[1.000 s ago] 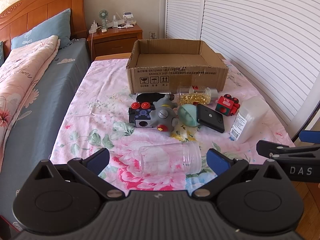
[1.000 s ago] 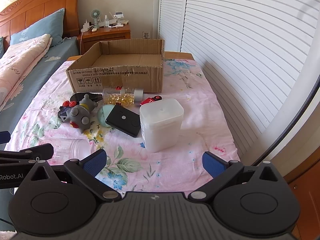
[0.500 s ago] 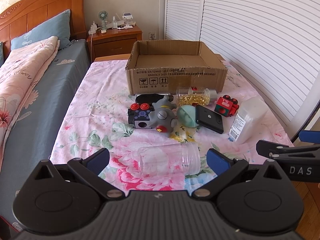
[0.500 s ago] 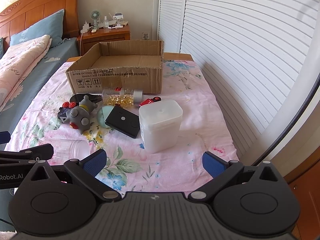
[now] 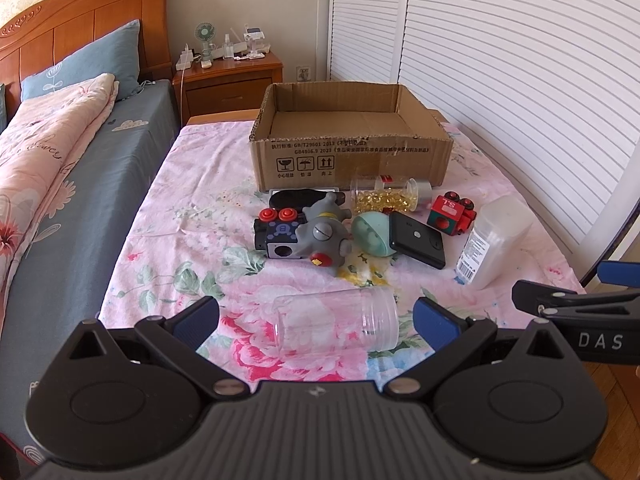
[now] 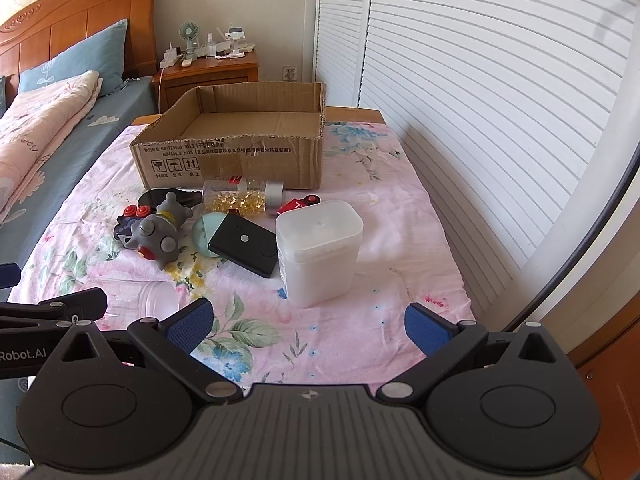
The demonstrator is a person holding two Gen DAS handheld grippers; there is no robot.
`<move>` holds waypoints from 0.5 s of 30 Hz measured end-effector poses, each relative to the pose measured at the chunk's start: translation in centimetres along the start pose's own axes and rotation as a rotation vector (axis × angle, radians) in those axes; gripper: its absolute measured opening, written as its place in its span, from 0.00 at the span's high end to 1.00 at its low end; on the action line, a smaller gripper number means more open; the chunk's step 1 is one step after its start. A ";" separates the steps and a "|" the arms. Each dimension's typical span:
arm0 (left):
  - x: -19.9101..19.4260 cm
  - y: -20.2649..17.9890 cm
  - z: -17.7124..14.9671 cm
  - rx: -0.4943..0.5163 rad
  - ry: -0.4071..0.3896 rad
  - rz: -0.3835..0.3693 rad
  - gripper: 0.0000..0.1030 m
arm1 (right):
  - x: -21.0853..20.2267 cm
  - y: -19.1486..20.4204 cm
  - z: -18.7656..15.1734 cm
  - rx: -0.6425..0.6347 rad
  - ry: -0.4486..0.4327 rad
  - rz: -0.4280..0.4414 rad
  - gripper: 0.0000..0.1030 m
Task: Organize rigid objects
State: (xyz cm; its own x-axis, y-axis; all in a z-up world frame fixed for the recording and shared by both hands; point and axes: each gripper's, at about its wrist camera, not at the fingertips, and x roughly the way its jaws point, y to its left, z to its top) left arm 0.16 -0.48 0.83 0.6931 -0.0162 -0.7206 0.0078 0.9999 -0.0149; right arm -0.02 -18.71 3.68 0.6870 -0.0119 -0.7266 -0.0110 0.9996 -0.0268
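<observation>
Left wrist view: the left gripper [image 5: 316,320] is spread wide around one clear jar [image 5: 338,325] lying on its side, touching nothing. Right gripper [image 6: 308,322] gapes empty before one white tub [image 6: 319,252]; beyond lie one black case [image 6: 244,245], two toy trucks, one pill bottle [image 6: 244,196], then one cardboard box [image 6: 240,148].

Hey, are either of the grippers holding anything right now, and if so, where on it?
Nothing is held. The left gripper and right gripper are both open and empty.

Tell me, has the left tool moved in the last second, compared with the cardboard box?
Yes, slightly. In the left wrist view the cardboard box sits lower in frame than before, so the open left tool tilted up or rose a little.
</observation>
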 end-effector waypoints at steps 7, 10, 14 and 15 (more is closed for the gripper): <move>-0.1 0.4 -0.3 -0.002 -0.001 -0.003 0.01 | -0.1 0.0 -0.1 -0.001 -0.004 -0.003 0.00; -0.1 0.4 -0.3 0.003 -0.005 -0.008 0.01 | -0.1 0.0 -0.1 -0.003 -0.007 -0.006 0.00; 0.0 0.3 -0.3 0.012 -0.009 -0.034 0.01 | -0.2 0.0 -0.1 -0.003 -0.010 -0.006 0.00; -0.1 0.3 -0.2 0.020 -0.013 -0.036 0.01 | -0.2 0.0 -0.1 -0.007 -0.012 -0.007 0.00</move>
State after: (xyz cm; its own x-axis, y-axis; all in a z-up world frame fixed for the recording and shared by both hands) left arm -0.06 -0.21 0.73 0.7017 -0.0520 -0.7105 0.0469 0.9985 -0.0267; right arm -0.18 -18.70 3.75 0.6960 -0.0191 -0.7178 -0.0105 0.9993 -0.0367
